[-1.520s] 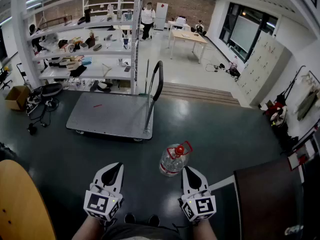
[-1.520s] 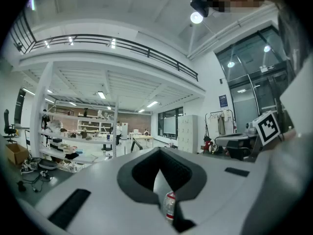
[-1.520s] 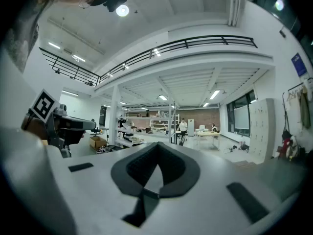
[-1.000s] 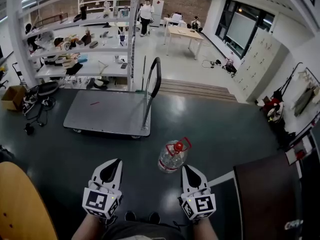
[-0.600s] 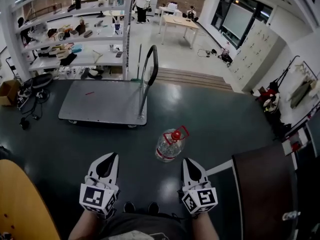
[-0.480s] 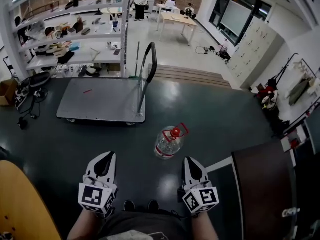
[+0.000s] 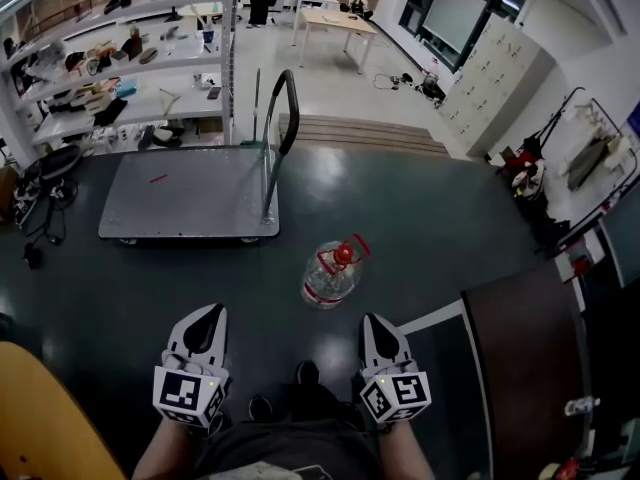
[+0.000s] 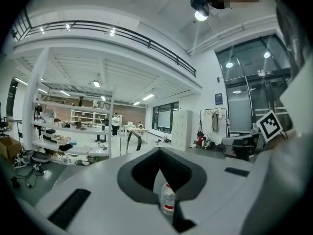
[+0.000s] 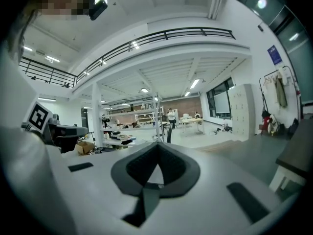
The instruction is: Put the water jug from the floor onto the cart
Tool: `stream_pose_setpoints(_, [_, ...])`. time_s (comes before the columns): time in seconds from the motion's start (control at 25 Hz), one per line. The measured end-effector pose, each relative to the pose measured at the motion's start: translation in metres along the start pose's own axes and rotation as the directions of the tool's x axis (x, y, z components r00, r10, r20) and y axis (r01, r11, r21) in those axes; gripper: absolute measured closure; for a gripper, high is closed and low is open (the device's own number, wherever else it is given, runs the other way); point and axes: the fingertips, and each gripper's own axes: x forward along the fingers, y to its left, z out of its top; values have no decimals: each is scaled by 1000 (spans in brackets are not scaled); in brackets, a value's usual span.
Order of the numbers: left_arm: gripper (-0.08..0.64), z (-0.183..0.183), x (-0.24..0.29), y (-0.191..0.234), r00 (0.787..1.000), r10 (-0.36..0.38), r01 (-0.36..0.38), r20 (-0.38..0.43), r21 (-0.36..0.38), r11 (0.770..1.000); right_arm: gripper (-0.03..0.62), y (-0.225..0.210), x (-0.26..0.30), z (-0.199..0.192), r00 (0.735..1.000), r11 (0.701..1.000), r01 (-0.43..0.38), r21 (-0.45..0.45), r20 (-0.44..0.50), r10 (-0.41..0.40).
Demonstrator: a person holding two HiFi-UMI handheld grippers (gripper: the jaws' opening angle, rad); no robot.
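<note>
The clear water jug, with a red cap and red handle, stands upright on the dark floor just ahead of me. The grey flat cart with its black push handle sits beyond it to the left, with nothing on its deck. My left gripper and right gripper hover low on either side, short of the jug, both shut and holding nothing. In the left gripper view the jug shows through the notch of the left gripper. The right gripper points toward the cart handle.
White shelving full of clutter stands behind the cart, with cables on the floor to its left. A dark brown tabletop is close on my right, a round wooden one at my lower left. Low steps rise beyond.
Both grippers have sunk a little and stay shut. The head view has tipped and shifted, so jug and cart sit higher in the picture. The jug has not moved on the floor.
</note>
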Motion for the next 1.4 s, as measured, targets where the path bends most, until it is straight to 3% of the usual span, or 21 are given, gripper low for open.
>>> stream_pose_setpoints(0.2, [552, -9, 29, 27, 995, 85, -86, -49, -6, 996, 604, -31, 38, -3, 999, 999, 34, -6, -9, -34])
stream_pose_setpoints(0.32, [552, -14, 49, 35, 995, 84, -85, -54, -21, 996, 604, -50, 70, -9, 999, 1000, 29, -11, -18, -29])
stream_pose_setpoints(0.52, [552, -10, 109, 32, 995, 93, -93, -45, 19, 996, 604, -93, 125, -22, 999, 999, 24, 21, -46, -23])
stream_pose_setpoints(0.64, [552, -15, 150, 27, 989, 122, -116, -82, 76, 990, 604, -116, 153, -25, 997, 1000, 1, 15, -72, 0])
stream_pose_setpoints(0.76, [552, -9, 189, 18, 990, 126, -118, -62, 119, 986, 604, -137, 180, -23, 996, 999, -25, 24, -79, 26])
stream_pose_setpoints(0.96, [552, -15, 237, 12, 989, 139, -129, -59, 143, 981, 604, -159, 215, -31, 993, 997, -73, -23, -94, 71])
stream_pose_setpoints(1.16, [552, -30, 282, 8, 986, 142, -129, -93, 137, 982, 604, -185, 244, -45, 992, 997, -71, -20, -104, 68])
stream_pose_setpoints(1.4, [552, -55, 330, -4, 989, 91, -84, -118, 68, 994, 604, -199, 265, -82, 979, 999, -40, -2, -198, 39])
